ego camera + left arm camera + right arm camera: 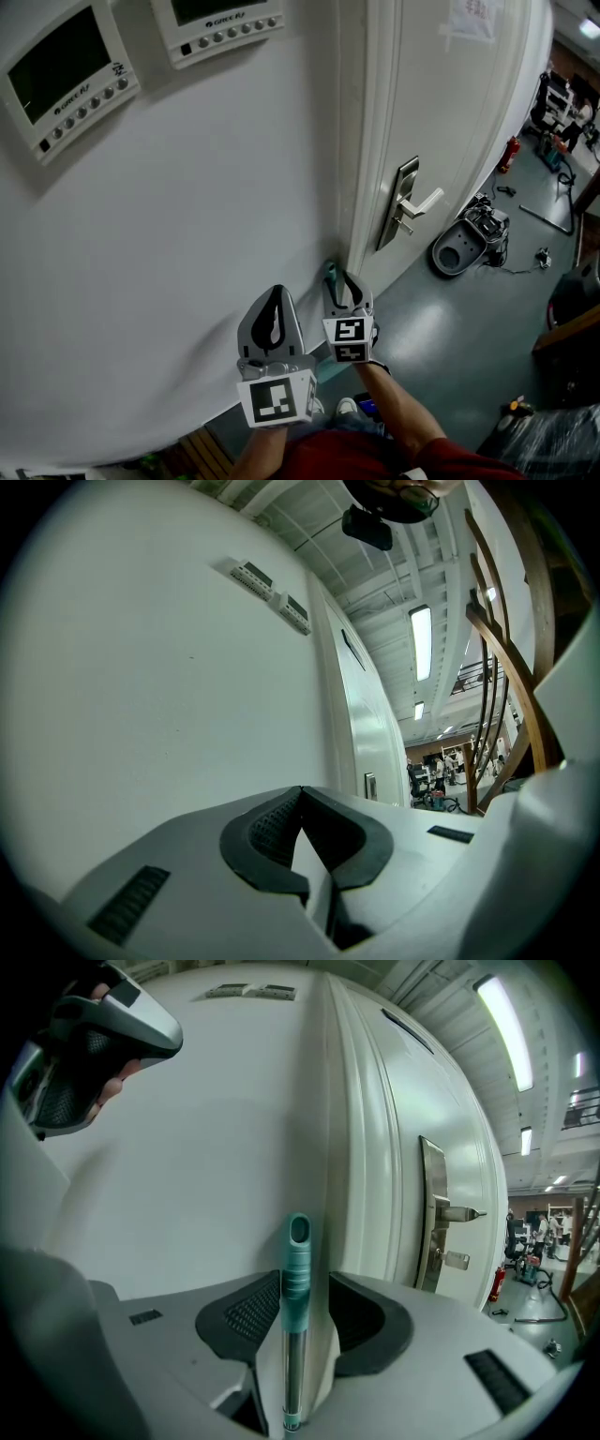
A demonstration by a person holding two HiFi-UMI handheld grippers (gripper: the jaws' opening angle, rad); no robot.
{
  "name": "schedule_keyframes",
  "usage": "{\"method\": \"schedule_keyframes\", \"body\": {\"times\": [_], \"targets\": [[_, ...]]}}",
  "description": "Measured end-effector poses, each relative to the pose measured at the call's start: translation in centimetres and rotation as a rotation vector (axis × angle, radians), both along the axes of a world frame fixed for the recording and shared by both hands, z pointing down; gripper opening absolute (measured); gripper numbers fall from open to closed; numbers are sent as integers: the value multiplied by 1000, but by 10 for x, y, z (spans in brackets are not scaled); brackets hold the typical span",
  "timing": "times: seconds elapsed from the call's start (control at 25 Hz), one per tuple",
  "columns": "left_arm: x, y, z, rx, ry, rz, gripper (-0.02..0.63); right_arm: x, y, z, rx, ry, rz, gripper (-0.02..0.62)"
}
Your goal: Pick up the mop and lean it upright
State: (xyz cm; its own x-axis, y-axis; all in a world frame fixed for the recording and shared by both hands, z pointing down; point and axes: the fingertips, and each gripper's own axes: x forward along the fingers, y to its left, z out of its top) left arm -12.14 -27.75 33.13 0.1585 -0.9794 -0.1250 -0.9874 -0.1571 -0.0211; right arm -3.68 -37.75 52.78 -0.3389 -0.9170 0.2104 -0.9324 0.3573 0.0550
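My right tool [305,1277] has its jaws standing wide apart, and the mop handle [296,1283] rises between the dark ribbed pads [246,1314]. The pads are not pressing on it, and there is a clear gap on the right side. The handle stands upright in the middle of the right gripper view: bare metal shaft low down, teal grip [297,1260] above, and the hanging hole at the very top. The grip end sits in front of the line where the white wall [187,1166] meets the door frame [349,1147]. I cannot tell whether it touches either one.

In the head view that same teal tip peeks out at lower centre, just ahead of my right tool, tight in the corner beside the door [441,112].

My left tool [301,794] has its jaws together, tips meeting, with nothing between them, and it faces bare wall. In the head view it sits just left of the right one, close by it.

The silver door lever [417,206] is at centre right. Two wall control panels [66,75] sit at the upper left, and grey-green floor [441,328] is at the lower right.
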Motion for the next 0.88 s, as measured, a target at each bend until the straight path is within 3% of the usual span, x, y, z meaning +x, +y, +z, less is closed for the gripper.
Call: {"method": "schedule_keyframes", "body": {"times": [0.2, 0.64, 0.88], "targets": [[1, 0, 3, -13, 8, 3, 13, -2, 10, -17, -5, -36, -10, 169], [1, -6, 5, -13, 10, 6, 13, 19, 59, -29, 75, -55, -40, 169], [1, -10, 5, -16, 12, 6, 14, 43, 85, -27, 20, -60, 1, 169]]}}
